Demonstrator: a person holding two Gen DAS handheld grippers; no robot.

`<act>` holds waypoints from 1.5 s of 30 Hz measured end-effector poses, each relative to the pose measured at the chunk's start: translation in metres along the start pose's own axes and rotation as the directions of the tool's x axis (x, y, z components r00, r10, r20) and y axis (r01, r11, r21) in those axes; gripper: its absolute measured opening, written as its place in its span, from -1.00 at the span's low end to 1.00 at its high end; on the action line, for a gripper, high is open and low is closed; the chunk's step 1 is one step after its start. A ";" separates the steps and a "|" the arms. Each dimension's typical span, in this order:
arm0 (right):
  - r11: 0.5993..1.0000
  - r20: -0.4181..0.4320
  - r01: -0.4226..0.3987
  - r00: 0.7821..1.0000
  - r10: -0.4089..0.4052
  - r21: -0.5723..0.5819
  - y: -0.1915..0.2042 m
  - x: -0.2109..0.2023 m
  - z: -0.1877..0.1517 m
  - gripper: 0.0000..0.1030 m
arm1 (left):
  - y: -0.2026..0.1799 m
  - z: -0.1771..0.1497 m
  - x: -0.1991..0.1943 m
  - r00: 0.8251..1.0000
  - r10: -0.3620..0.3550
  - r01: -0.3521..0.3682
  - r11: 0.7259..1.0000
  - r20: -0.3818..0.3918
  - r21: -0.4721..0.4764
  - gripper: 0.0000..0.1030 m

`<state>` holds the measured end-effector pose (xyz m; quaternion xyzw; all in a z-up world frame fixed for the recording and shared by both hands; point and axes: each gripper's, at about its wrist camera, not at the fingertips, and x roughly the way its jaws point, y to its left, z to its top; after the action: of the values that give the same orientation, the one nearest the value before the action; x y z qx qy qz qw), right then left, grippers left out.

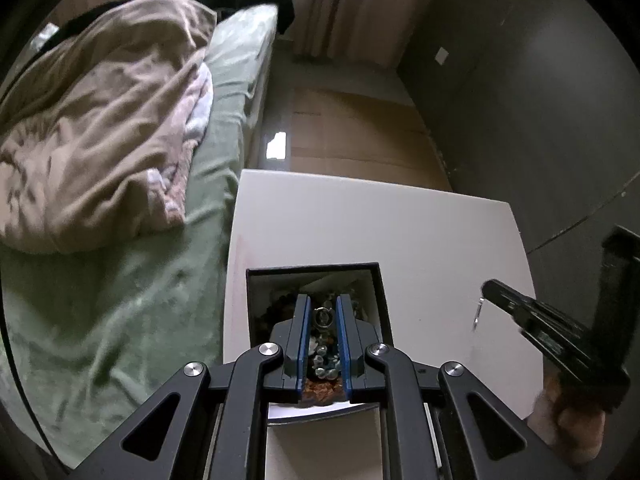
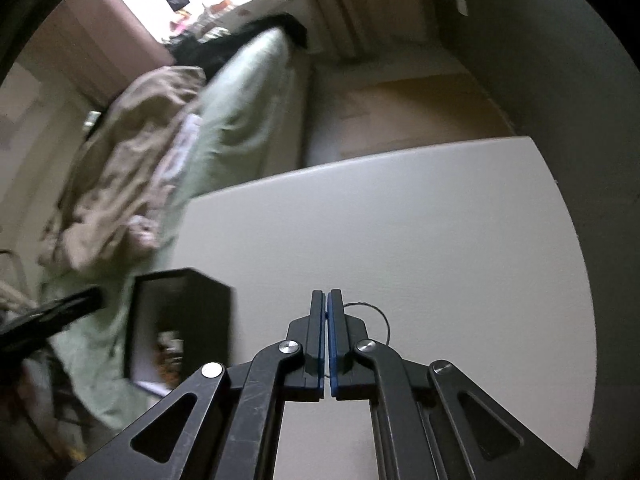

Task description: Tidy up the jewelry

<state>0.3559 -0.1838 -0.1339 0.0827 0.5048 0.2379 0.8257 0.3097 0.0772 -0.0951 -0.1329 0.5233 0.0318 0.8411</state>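
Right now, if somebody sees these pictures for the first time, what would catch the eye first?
First, the open black square box heaped with mixed jewelry on the white table, with the left tongs poised open above it. Next, the right tongs over the bare table, shut on a thin dark wire earring. To the left lies a rumpled beige blanket on a green bed.

Domestic bedroom. A bed (image 1: pixel 224 92) with a green sheet fills the 9 to 11 o'clock sector, carrying a crumpled beige blanket (image 1: pixel 100 128). Pink curtains (image 1: pixel 352 4) hang at 12 o'clock above a tan floor (image 1: pixel 352 132). A white table (image 1: pixel 400 220) at 5 o'clock holds 1 black box (image 1: pixel 372 276) of jewelry.
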 end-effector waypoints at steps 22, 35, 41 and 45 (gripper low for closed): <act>0.919 0.005 -0.376 0.925 0.379 -0.121 0.099 0.005 -0.011 -0.95 | 0.052 -0.006 -0.019 0.998 -0.016 0.021 0.995 0.053 -0.101 0.15; 0.950 -0.062 -0.270 0.963 0.263 -0.156 0.119 0.028 -0.019 0.13 | 0.067 -0.020 -0.041 0.996 -0.031 0.039 0.993 0.082 -0.108 0.14; 0.967 -0.024 -0.221 0.975 0.220 -0.127 0.106 0.005 -0.022 0.13 | 0.057 -0.039 -0.047 0.995 -0.048 0.055 0.996 0.086 -0.072 0.14; 0.980 -0.011 -0.176 0.984 0.175 -0.098 0.100 -0.015 -0.023 0.13 | 0.050 -0.050 -0.058 0.992 -0.071 0.077 0.995 0.106 -0.056 0.14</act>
<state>0.2997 -0.1056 -0.0953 0.0859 0.4843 0.3344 0.8039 0.2301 0.1170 -0.0739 -0.1757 0.4724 0.0231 0.8634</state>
